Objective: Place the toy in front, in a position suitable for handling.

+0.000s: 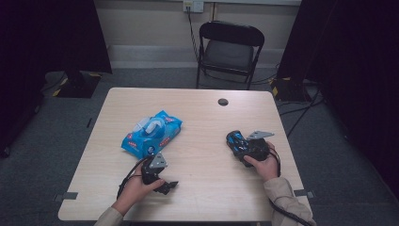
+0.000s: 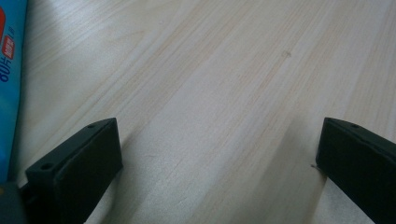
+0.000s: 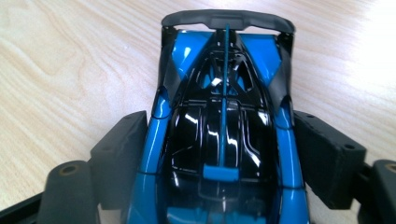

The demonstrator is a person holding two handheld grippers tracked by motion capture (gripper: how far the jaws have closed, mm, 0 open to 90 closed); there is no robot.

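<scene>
At the lower centre-left of the high view, the left gripper (image 1: pixel 162 181) rests low over bare table (image 1: pixel 207 188), jaws spread wide with nothing between them. Right of centre, the right gripper (image 1: pixel 244 147) has its jaws closed against both flanks of a blue and black toy car (image 3: pixel 224 135) that seems to sit on the wood. Farther up and left lies a blue wipes pack (image 1: pixel 151 133). The car looks gripped, so the next move is likely a lift, keeping the squeeze even.
</scene>
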